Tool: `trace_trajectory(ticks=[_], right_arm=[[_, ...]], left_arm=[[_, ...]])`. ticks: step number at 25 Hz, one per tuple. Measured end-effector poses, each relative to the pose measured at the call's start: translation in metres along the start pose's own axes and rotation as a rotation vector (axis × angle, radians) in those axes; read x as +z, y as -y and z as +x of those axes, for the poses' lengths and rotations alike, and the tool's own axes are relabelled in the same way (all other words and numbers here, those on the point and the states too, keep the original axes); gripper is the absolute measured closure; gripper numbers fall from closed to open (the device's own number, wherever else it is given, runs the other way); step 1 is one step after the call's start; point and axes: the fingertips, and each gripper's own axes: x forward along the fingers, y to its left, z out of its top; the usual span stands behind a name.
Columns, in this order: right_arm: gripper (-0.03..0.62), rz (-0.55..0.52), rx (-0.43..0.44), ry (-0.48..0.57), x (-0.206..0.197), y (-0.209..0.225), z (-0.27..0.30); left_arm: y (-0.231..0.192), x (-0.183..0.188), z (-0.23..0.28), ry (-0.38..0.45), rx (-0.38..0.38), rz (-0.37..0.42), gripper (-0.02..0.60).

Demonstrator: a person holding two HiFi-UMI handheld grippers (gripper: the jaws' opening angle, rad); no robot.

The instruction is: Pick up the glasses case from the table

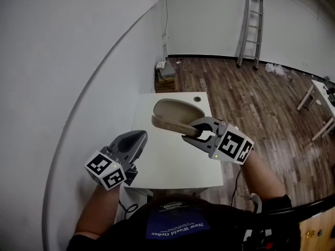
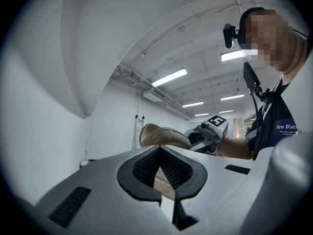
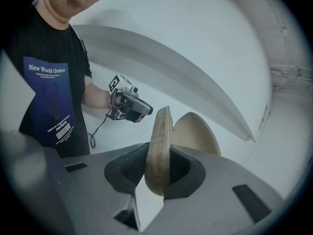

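The glasses case [image 1: 175,114] is tan and hangs open like a clamshell over the far half of the white table [image 1: 172,166]. My right gripper [image 1: 191,132] is shut on the rim of one shell [image 3: 160,146], and the other shell [image 3: 195,133] stands open behind it. The case looks lifted off the tabletop. My left gripper [image 1: 140,136] hovers at the table's near left corner, its fingers together and nothing between them. In the left gripper view the case [image 2: 164,137] and the right gripper [image 2: 208,136] show beyond the left gripper [image 2: 164,180].
A small dark round spot [image 1: 197,99] lies near the table's far edge. A white wall runs close along the left. A low wooden stack [image 1: 166,78] sits at the wall beyond the table, a ladder [image 1: 251,27] leans at the back, and another white table [image 1: 319,95] stands right.
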Motion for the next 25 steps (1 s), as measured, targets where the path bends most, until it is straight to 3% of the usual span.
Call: trace_trajectory(ticks=[25], right_arm=[[0.522, -0.022, 0.03, 0.0, -0.0083, 0.001, 0.0052]], left_arm=[[-0.0026, -0.0051, 0.0008, -0.009, 0.024, -0.009, 0.58]])
